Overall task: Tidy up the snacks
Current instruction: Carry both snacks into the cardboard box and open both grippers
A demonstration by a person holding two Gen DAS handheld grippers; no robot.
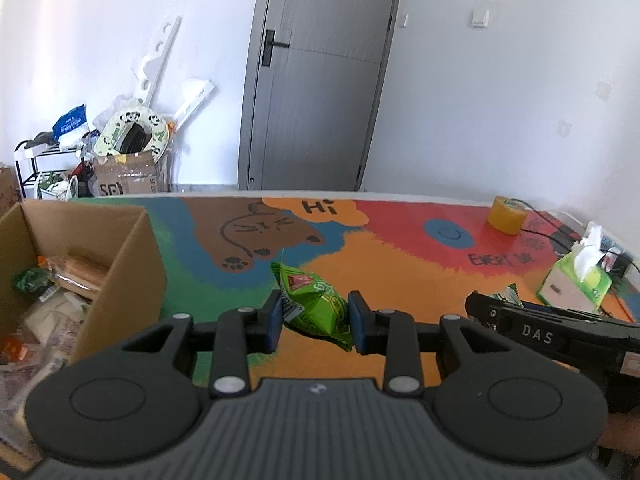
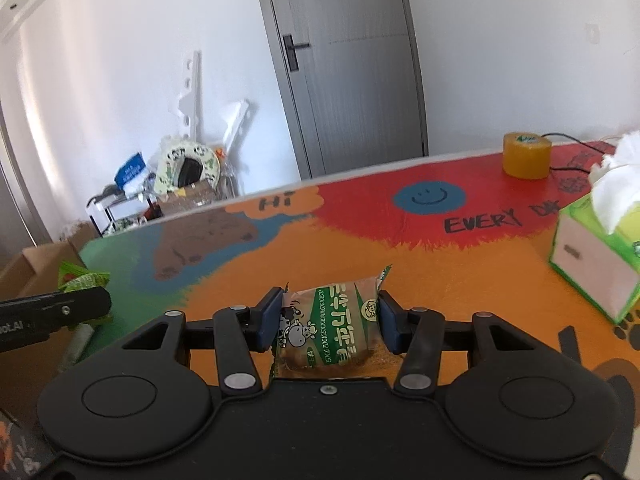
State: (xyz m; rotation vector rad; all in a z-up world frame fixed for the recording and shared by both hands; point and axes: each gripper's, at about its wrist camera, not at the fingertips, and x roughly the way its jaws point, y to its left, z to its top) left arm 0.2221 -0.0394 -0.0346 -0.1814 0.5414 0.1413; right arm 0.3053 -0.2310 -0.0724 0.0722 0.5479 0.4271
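My left gripper (image 1: pixel 316 320) is shut on a bright green snack packet (image 1: pixel 316 308), held above the colourful table mat. In the right wrist view my right gripper (image 2: pixel 329 322) is shut on a brown cake packet with a green label and a cartoon cow (image 2: pixel 330 328). An open cardboard box (image 1: pixel 120 248) holding several snack packets stands at the left of the left wrist view. The right gripper's body (image 1: pixel 560 336) shows at the right edge there, with a green-and-white packet edge at its tip. The left gripper's arm (image 2: pixel 52 312) with the green packet (image 2: pixel 82 280) appears at the left of the right wrist view.
A yellow tape roll (image 2: pixel 526 154) and a green tissue box (image 2: pixel 600 256) stand at the table's right side, with black cables behind. The cardboard box's corner (image 2: pixel 36 264) lies at the left. Clutter and a rack (image 1: pixel 100 152) stand by the far wall beside a grey door (image 1: pixel 316 80).
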